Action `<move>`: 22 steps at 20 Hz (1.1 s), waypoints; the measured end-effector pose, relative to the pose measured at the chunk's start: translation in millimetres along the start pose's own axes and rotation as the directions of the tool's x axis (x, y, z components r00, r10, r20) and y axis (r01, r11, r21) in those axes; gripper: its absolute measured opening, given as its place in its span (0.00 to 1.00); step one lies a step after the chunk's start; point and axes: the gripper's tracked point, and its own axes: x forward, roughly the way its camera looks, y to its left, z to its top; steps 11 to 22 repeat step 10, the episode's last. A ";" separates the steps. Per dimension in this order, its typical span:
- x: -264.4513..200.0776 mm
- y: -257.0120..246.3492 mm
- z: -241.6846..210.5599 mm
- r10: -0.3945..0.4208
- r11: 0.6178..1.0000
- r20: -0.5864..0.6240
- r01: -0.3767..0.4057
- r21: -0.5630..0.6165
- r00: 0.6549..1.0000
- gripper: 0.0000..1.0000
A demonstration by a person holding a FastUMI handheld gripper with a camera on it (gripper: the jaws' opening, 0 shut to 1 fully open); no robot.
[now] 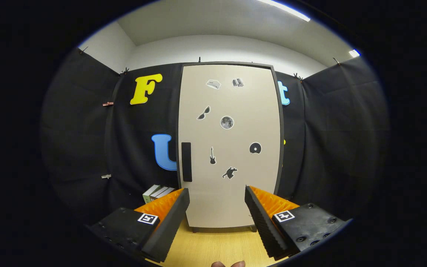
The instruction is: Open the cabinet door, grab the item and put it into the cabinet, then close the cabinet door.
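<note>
Tongs (217,193) agape — stickered cabinet door (230,144) closed

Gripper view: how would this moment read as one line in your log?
stage: approach | cabinet door: closed | handle: untouched | gripper: open, empty, facing door | books: beside cabinet

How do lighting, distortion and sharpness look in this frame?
Gripper view: strong fisheye bend, the cabinet door bows outward at its sides; ceiling lights are blown out, but the door is evenly lit without glare; stickers and handle are sharp; the open gripper shows no motion blur.
</note>
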 end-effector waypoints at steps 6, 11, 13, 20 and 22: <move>1.2 2.5 -0.7 0.004 1.000 -0.001 -0.004 -0.008 1.000 0.97; 2.1 3.9 -2.7 0.005 1.000 -0.004 -0.005 -0.009 1.000 0.97; 2.1 3.9 -2.7 0.005 1.000 -0.004 -0.005 -0.009 1.000 0.97; 2.1 3.9 -2.7 0.005 1.000 -0.004 -0.005 -0.009 1.000 0.97; 2.1 3.9 -2.7 0.005 1.000 -0.004 -0.005 -0.009 1.000 0.97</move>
